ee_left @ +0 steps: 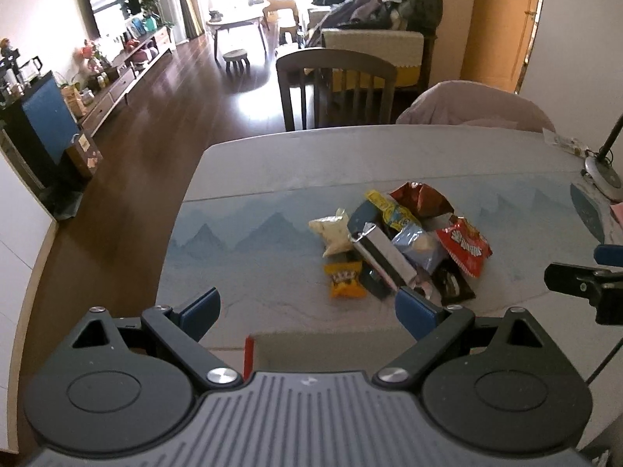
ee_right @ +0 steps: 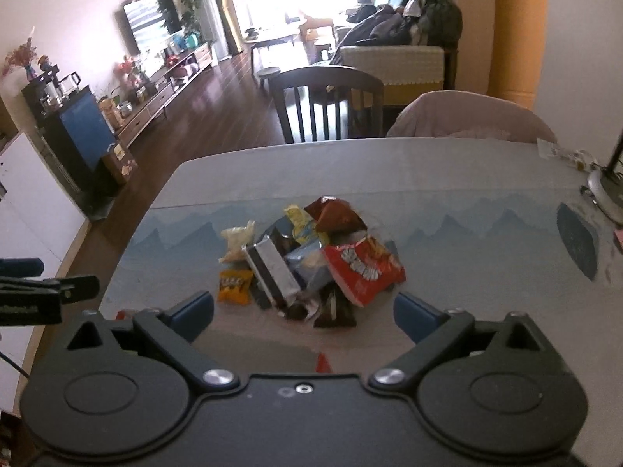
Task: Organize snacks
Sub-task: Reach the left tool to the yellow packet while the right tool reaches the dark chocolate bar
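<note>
Both tongs hang just short of the pile, spread wide and holding nothing: the left tongs (ee_left: 307, 311) sit with the heap off their right finger, the right tongs (ee_right: 303, 313) face it squarely. Each shows at the edge of the other's view.

Just beyond them lies the snack pile (ee_right: 303, 264), heaped near the middle of the surface (ee_right: 447, 179), on a cloth printed with blue mountains. At the front sit an orange packet (ee_right: 234, 290) and a dark wrapper (ee_right: 335, 309). A silver box (ee_right: 272, 270) slants across the middle, beside a pale-blue bag (ee_right: 309, 264) and a red bag (ee_right: 364, 268). Behind are a cream bag (ee_right: 238, 243), a yellow packet (ee_right: 301, 225) and a brown bag (ee_right: 335, 214).

These look light, crinkly and slick; the puffed bags would likely crush or slip, so a pinch on a sealed edge seems best. The box looks stiff and would take a grip across its narrow sides. Overlapping pieces may drag neighbours along.

White lettering crosses the red bag, and dark print the orange packet; neither reads clearly.

Farther off stand two chairs (ee_right: 325, 105).
</note>
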